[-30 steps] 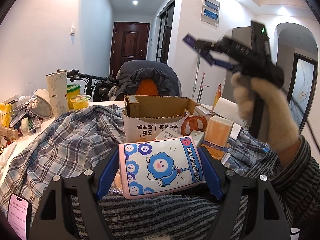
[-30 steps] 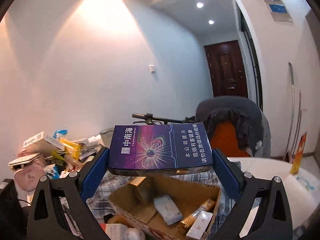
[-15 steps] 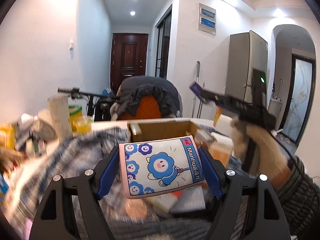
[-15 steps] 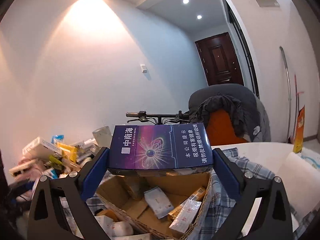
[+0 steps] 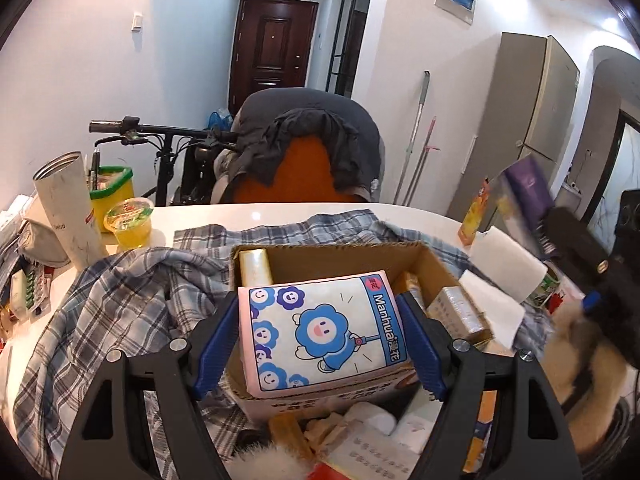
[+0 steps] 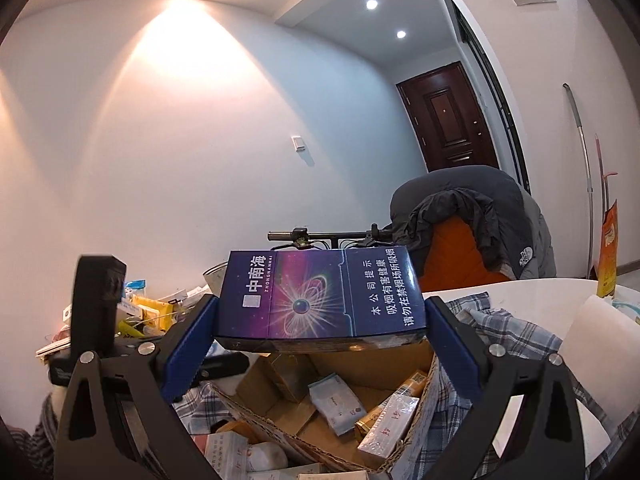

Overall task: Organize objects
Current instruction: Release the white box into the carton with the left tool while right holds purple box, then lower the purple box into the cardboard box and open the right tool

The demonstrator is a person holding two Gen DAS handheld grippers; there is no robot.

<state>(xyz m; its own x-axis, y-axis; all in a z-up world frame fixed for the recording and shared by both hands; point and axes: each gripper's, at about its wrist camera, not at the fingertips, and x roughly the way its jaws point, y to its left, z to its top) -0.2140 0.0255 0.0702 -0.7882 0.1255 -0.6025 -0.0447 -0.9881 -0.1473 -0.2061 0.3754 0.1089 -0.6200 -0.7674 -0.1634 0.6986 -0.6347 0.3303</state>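
From the left wrist, our left gripper (image 5: pixel 320 340) has swung forward since a moment ago. Now it holds the pink tissue pack (image 5: pixel 320 332) right over the open cardboard box (image 5: pixel 436 256), so we judge it is nearly ready to drop in. Its fingers (image 5: pixel 218 344) are clamped on the pack, which looks soft and puffy, with blue flower faces. The box sits on a plaid cloth (image 5: pixel 120 292) on the table (image 5: pixel 200 216).

From the right wrist, our right gripper (image 6: pixel 320 328) has barely moved. Its fingers (image 6: pixel 188 340) are clamped on the purple cigarette box (image 6: pixel 320 296), flat and hard, over the cardboard box at 6 o'clock.
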